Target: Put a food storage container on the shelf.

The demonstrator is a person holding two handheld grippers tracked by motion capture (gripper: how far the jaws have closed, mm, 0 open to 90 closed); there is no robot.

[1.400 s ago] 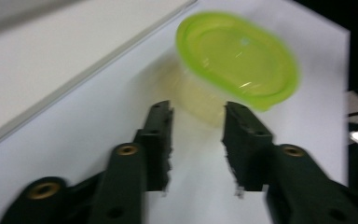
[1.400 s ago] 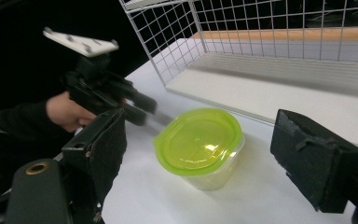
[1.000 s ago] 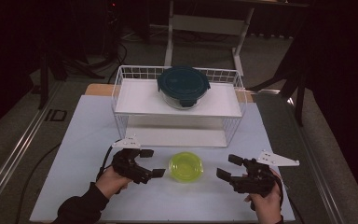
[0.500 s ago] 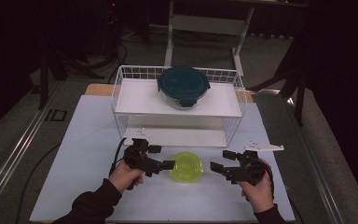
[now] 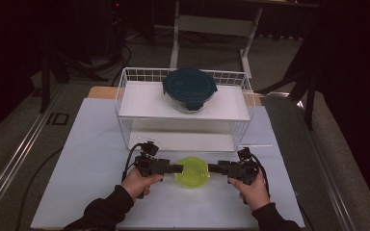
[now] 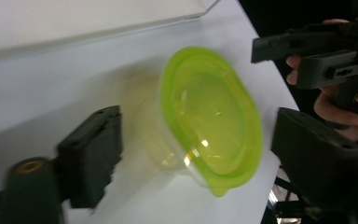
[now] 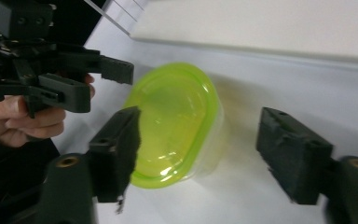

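The left gripper [image 5: 178, 169] has its jaws parted, and they have just been closing; the green-lidded container [image 5: 191, 172] sits between its fingers [image 6: 91, 161], with no pad pressing on it that I can see. The right gripper [image 5: 212, 168] comes at the same container from the opposite side, jaws likewise apart and just now closing, the tub between its fingers [image 7: 116, 154] with daylight on the far side. The container stands on the white table [image 5: 91, 144], between the two sets of fingertips. The high view adds what the gripper views leave out: beyond the fingers a white wire basket [image 5: 125, 103] carrying a dark-lidded round container [image 5: 189, 88]. The gripper views show the clear tub under the green lid
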